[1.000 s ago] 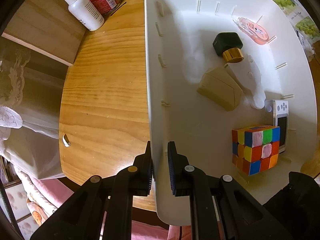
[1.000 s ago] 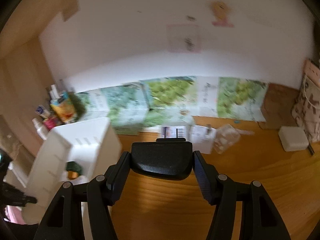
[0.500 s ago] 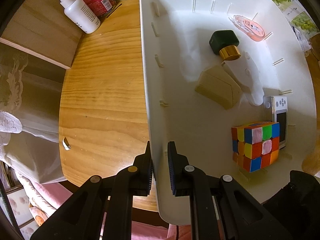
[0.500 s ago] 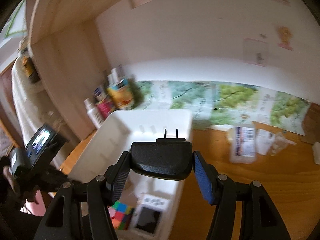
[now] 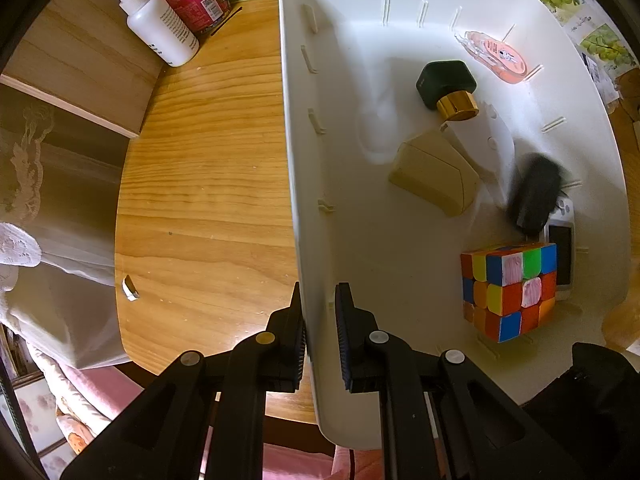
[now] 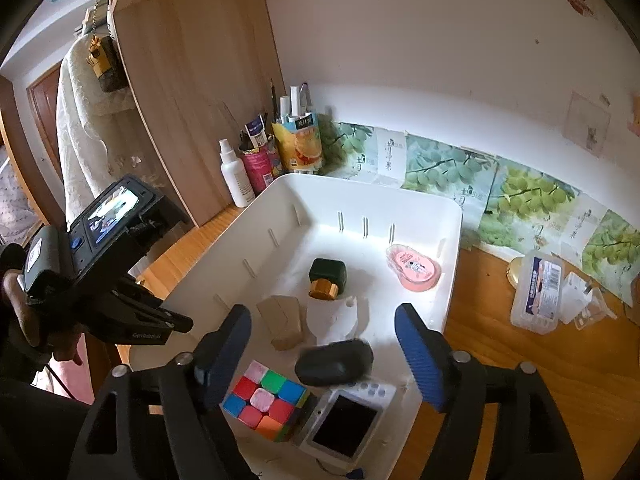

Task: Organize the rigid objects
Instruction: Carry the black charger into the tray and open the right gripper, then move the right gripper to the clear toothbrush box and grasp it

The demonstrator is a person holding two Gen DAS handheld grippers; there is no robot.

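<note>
Right wrist view: right gripper (image 6: 322, 352) spread wide, holding nothing; blurred black charger (image 6: 334, 362) below it, over the white bin (image 6: 450, 264).
Left gripper (image 5: 320, 320): jaws nearly closed, pinching the bin's wall.
Done: Rubik's cube (image 6: 266, 404), handheld game console (image 6: 346, 418), perfume bottle (image 6: 327, 278), wooden block (image 6: 284, 326), pink correction tape (image 6: 414, 272) binned.
Left: clear plastic box (image 6: 538, 292) on desk (image 6: 520, 360), probably.
Left wrist only: the pinch itself.

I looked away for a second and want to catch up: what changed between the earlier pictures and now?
The right gripper opened and let go of the black charger, which now shows blurred in the white bin, by the small camera. The left gripper stays clamped on the bin wall; the cube and bottle are unmoved.
</note>
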